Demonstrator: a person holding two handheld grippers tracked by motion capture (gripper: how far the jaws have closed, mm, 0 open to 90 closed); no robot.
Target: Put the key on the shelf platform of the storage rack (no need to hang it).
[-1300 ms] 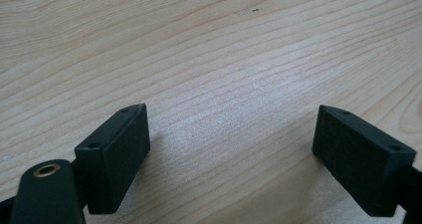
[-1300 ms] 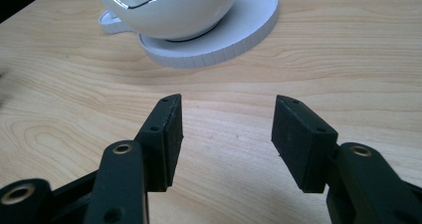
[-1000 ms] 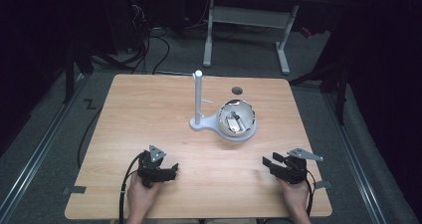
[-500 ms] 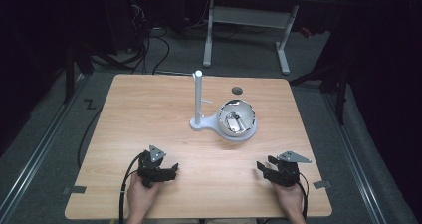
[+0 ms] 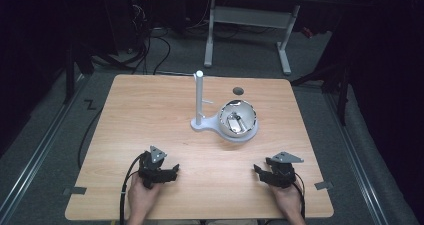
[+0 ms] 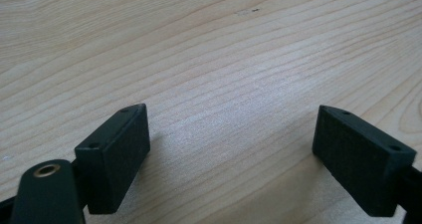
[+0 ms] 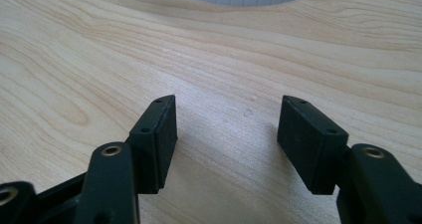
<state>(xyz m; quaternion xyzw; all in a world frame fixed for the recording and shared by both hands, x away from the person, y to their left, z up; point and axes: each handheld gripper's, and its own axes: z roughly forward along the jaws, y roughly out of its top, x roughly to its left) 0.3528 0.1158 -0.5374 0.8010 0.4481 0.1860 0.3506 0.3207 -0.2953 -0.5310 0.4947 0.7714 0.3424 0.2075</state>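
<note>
Bowl point(image 5: 238, 120) sits untouched; both grippers' fingers point(image 6: 117, 154) point(image 7: 159, 134) spread apart, empty, over bare table point(image 5: 150, 115)

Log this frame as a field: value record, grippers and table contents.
left gripper: open, empty, low over the near left of the table
right gripper: open, empty, near right, aimed toward the bowl
wooden table: light wood, dark round hole near far edge
white stand: upright post on a flat base, mid-table
metal bowl: on the stand's base, right of the post
contact: neither gripper touches the stand
</note>
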